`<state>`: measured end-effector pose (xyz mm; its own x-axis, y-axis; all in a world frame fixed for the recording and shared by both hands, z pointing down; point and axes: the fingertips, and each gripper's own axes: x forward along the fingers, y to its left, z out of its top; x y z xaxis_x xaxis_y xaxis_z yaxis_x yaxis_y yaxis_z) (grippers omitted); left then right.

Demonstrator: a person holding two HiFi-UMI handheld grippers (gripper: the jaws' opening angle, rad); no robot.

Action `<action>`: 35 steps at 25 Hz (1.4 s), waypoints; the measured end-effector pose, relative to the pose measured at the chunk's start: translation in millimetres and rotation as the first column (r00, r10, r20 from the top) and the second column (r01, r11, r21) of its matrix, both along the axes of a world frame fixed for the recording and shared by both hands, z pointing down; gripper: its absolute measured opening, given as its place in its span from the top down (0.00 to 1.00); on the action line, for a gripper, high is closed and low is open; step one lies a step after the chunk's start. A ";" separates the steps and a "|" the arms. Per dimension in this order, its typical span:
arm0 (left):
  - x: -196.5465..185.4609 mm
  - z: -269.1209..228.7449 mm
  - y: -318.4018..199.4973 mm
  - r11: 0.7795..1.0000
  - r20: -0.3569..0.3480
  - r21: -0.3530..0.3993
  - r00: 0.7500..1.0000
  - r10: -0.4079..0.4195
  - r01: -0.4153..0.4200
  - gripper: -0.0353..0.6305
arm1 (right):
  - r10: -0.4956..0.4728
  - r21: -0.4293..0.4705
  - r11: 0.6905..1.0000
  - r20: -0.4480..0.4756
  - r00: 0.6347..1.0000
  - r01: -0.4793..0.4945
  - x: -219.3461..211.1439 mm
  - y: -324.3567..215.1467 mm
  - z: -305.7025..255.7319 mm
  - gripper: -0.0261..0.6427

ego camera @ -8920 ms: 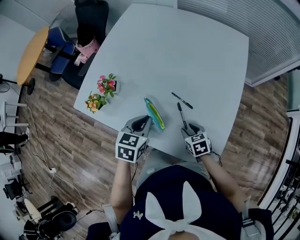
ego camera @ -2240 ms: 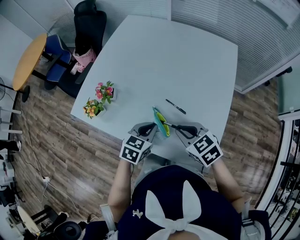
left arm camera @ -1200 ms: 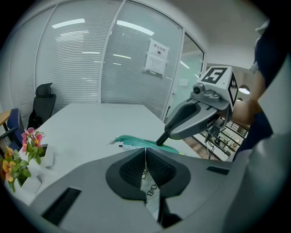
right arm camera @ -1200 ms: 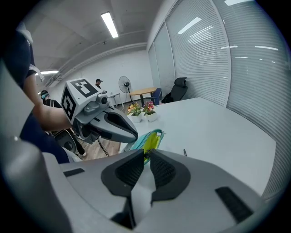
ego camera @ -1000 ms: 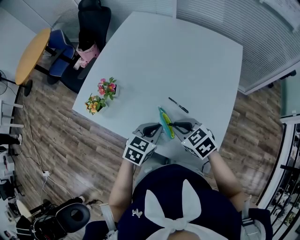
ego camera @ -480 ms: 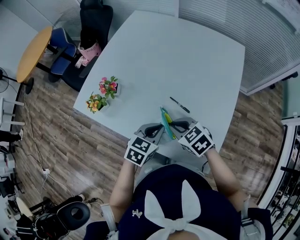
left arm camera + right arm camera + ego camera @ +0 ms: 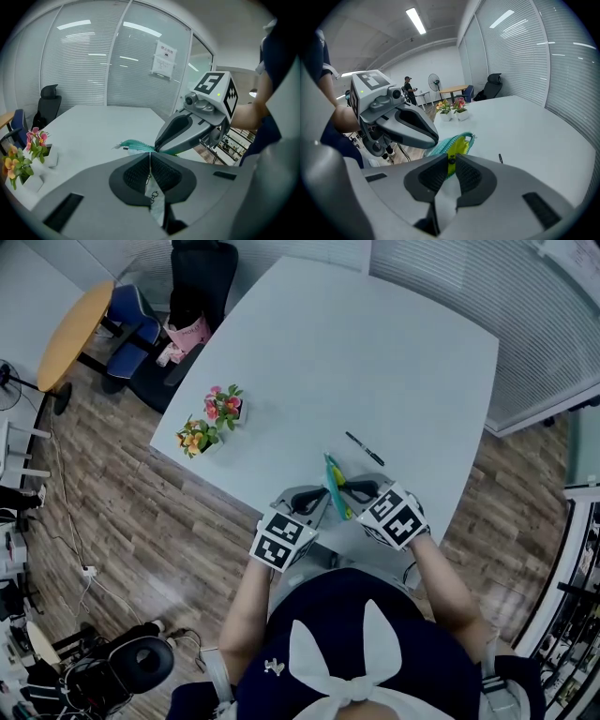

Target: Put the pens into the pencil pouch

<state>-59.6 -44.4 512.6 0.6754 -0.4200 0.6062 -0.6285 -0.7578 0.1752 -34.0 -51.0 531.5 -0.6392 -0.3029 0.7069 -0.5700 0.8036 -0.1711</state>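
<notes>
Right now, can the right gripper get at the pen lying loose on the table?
Probably not yet. The right gripper is closed on another pen at the pouch mouth. Once that is released, bare table lies between it and the loose pen.

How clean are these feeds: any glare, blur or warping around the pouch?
Head view: sharp, evenly lit, though wide-angle bend curves the table edges and the pencil pouch reads small. Left gripper view: strong fisheye, dark corners, light streaks glaring on the glass wall; pouch sharp. Right gripper view: same fisheye, bright ceiling light; the held pen shows only end-on.
</notes>
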 end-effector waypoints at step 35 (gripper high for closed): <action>-20.6 5.1 -5.9 0.996 0.015 -0.009 0.996 -0.088 0.089 0.91 | 0.216 0.063 0.973 0.066 0.974 -0.220 69.1 -48.5 1.7 0.81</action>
